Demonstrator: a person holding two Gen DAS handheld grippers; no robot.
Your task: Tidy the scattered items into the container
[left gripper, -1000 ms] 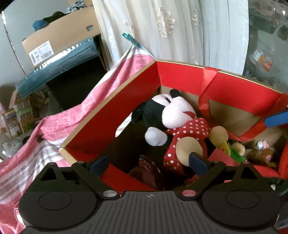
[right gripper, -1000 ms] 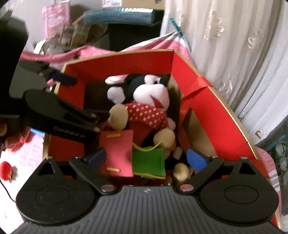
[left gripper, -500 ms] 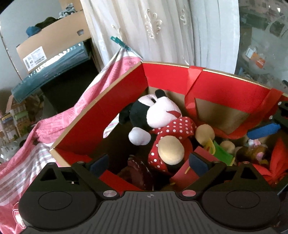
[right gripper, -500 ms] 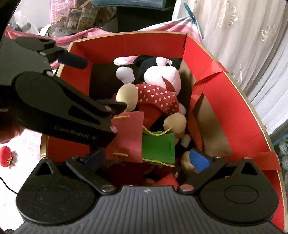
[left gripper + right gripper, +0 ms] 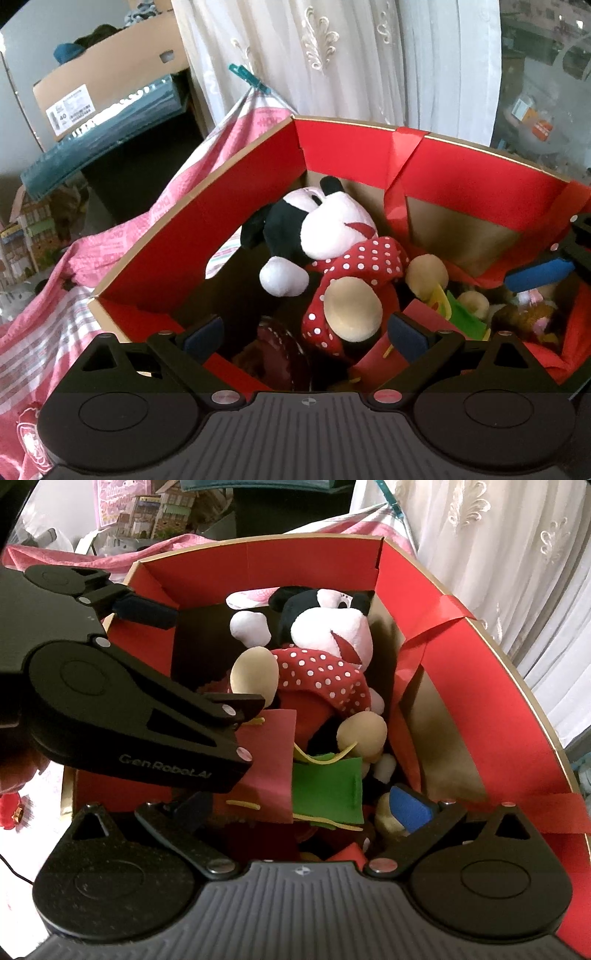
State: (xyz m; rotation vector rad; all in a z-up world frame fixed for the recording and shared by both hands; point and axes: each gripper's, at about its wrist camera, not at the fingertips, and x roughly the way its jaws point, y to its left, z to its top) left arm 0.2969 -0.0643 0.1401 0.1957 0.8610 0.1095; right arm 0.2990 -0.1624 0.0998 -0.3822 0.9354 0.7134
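Observation:
A red cardboard box [image 5: 236, 206] holds a Minnie Mouse plush [image 5: 332, 236] in a red polka-dot dress, lying on other soft toys. A pink felt piece [image 5: 266, 760] and a green felt piece [image 5: 325, 790] rest on top in front of the plush [image 5: 325, 642]. My left gripper [image 5: 304, 334] hangs open over the box's near left part, empty. My right gripper [image 5: 303, 808] is open above the felt pieces, holding nothing. In the right wrist view the left gripper [image 5: 199, 657] reaches over the box wall [image 5: 461, 672] from the left.
A pink patterned cloth [image 5: 122, 243] lies under and behind the box. White lace curtains [image 5: 332, 55] hang behind it. A cardboard carton [image 5: 110, 81] stands at the back left beside a toy house [image 5: 22, 229]. A small red item [image 5: 9, 808] lies outside the box.
Both grippers have moved in closer over the box, and the plush and felt pieces look larger. The left gripper reaches further across the box. Both stay open and empty.

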